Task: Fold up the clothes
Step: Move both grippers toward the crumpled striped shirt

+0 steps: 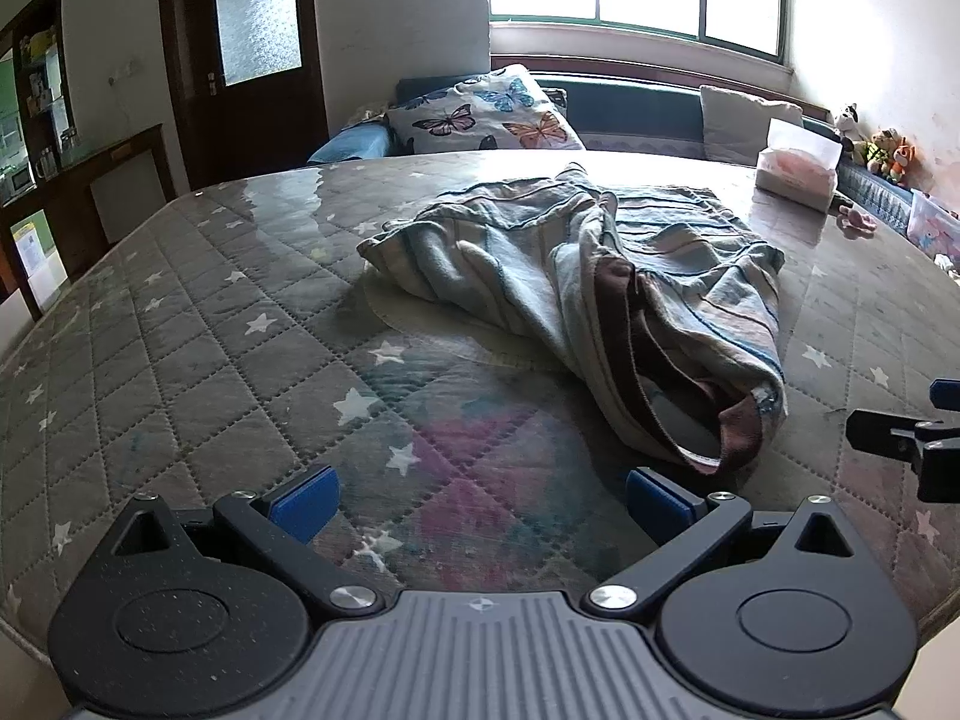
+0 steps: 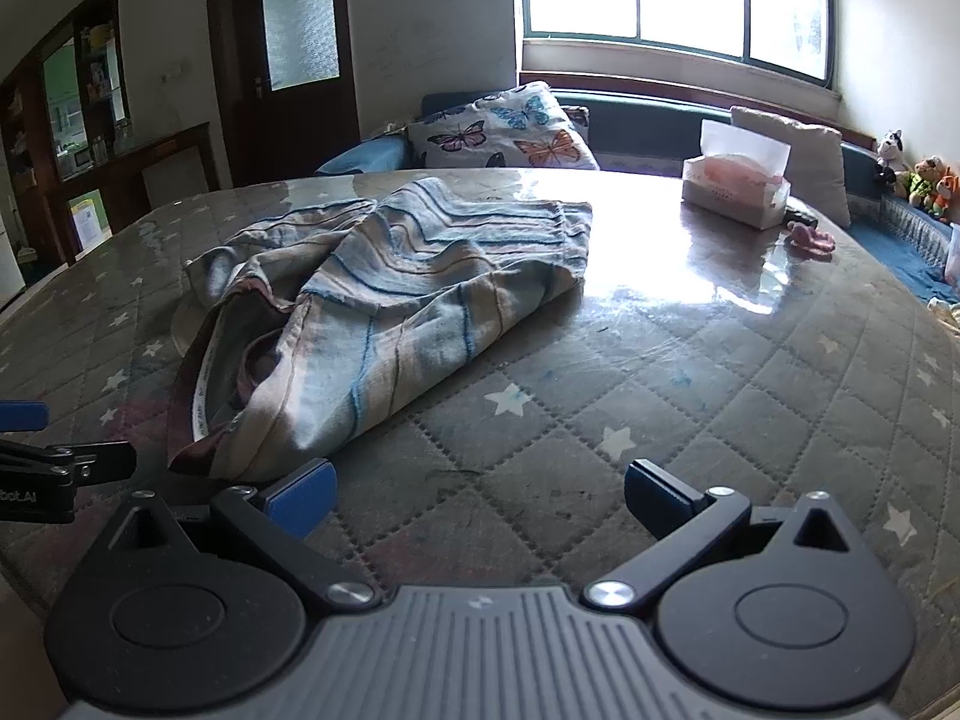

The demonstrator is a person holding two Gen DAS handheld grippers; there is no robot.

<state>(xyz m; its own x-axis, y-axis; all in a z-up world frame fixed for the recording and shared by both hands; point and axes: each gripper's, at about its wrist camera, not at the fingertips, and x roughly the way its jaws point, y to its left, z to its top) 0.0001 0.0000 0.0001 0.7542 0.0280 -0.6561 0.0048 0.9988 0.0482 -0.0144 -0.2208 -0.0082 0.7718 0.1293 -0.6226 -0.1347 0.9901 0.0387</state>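
Note:
A crumpled striped garment (image 1: 570,294) in pale blue and beige with a dark brown collar lies on the quilted star-patterned table cover (image 1: 210,360). My left gripper (image 1: 480,501) is open above the cover, its blue pads wide apart, with the garment's brown collar just ahead and to the right of it. In the right wrist view the same garment (image 2: 384,300) lies ahead and to the left. My right gripper (image 2: 477,498) is open too, nothing between its pads; its left pad sits close beside the garment's near edge. Each gripper shows at the edge of the other's view.
A tissue box (image 2: 735,186) and a small pink object (image 2: 810,240) rest on the table's far right. Behind the table runs a bench with a butterfly cushion (image 2: 504,132), a grey cushion (image 2: 798,156) and plush toys (image 2: 918,180). A dark door (image 1: 246,54) stands at the back left.

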